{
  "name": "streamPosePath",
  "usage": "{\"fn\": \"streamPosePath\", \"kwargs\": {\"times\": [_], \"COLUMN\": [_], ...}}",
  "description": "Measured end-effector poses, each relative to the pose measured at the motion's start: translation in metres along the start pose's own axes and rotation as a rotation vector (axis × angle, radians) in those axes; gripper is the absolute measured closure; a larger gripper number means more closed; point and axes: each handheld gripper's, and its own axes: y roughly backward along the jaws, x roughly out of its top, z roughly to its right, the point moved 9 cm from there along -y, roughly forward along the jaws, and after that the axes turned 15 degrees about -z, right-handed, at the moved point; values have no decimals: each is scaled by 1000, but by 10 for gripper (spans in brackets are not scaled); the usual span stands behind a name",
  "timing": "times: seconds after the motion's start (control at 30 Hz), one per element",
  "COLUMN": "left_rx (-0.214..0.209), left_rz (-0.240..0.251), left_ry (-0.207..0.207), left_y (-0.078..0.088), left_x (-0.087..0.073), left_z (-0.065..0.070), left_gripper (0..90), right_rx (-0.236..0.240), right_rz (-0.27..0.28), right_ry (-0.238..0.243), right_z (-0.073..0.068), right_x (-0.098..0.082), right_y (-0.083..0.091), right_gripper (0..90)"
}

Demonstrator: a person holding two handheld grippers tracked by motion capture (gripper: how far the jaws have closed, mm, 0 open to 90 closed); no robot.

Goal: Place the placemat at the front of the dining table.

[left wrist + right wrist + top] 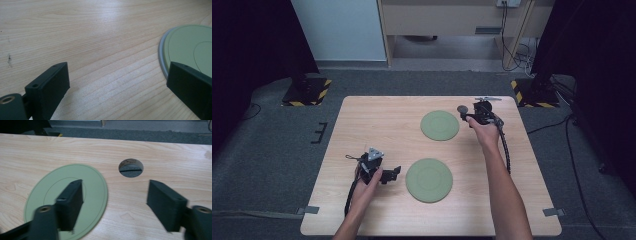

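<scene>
Two round green plates lie flat on the wooden table (362, 125). The near plate (429, 180) is just right of my left gripper (393, 173), which rests low over the wood. In the left gripper view the jaws of that gripper (117, 85) stand wide apart over bare wood, with the near plate's rim (163, 57) by the right jaw. My right gripper (473, 113) hovers beside the far plate (440, 125). In its own view my right gripper (115, 205) is open with nothing between the jaws, and the left jaw overlaps the far plate (50, 195).
A round cable hole (131, 168) is cut in the table ahead of the right gripper, near the far edge (461, 108). Grey carpet surrounds the table. Two stand bases with yellow-black tape (307, 92) (532, 95) sit behind it.
</scene>
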Motion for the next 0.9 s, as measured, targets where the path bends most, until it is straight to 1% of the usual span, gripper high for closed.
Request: {"fn": "streamPosePath", "kwargs": {"times": [0.1, 0.2, 0.47, 0.6, 0.77, 0.9], "left_rx": [3, 8, 17, 18, 23, 24], "left_rz": [-3, -8, -14, -9, -15, -13], "left_ry": [-2, 1, 0, 13, 8, 6], "left_y": [0, 1, 1, 3, 2, 3], "left_x": [0, -1, -1, -1, -1, 0], "left_z": [-1, -2, -5, -7, -7, -6], "left_gripper": [37, 37, 36, 36, 36, 36], "right_rx": [-1, -16, -11, -9, -2, 12], "right_rz": [-8, -12, 4, 8, 16, 14], "right_ry": [-6, -4, 13, 18, 26, 41], "right_z": [1, 2, 6, 10, 13, 12], "right_x": [-2, -5, -17, -25, -37, -47], "right_y": [5, 13, 33, 42, 51, 55], "right_gripper": [160, 105, 86, 76, 74, 65]}}
